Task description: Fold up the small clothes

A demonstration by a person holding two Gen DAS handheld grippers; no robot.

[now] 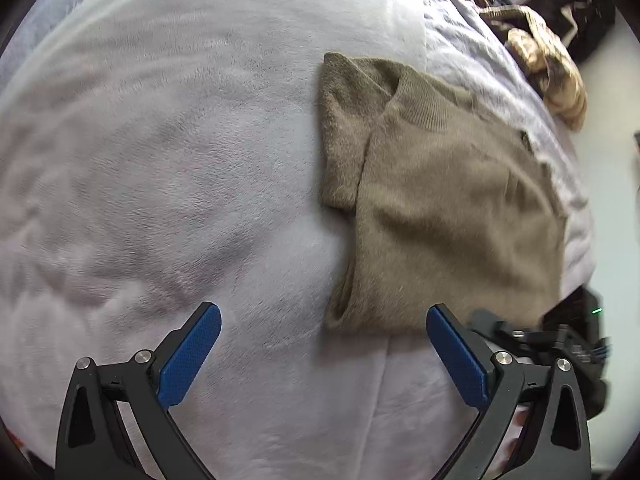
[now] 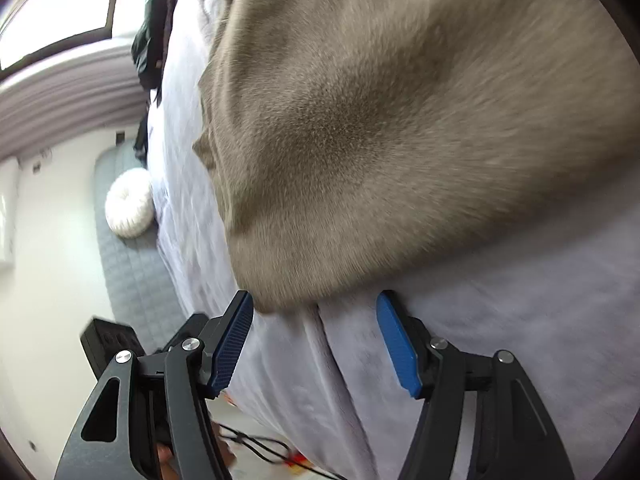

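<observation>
A small olive-brown knit sweater (image 1: 440, 200) lies folded on a pale lilac fleece blanket (image 1: 180, 160), collar toward the far side, one sleeve folded in at its left. My left gripper (image 1: 324, 322) is open and empty, hovering just short of the sweater's near hem. The right gripper's body shows at the lower right of the left wrist view (image 1: 568, 332). In the right wrist view the sweater (image 2: 400, 120) fills the upper frame. My right gripper (image 2: 316, 308) is open, its fingertips at the sweater's near corner, holding nothing.
A tan and brown pile of clothes (image 1: 548, 60) lies at the bed's far right edge. The right wrist view shows the bed's edge, a white round cushion (image 2: 130, 206) on a grey quilted mat, dark clothing (image 2: 154, 24) and cables on the floor (image 2: 260, 448).
</observation>
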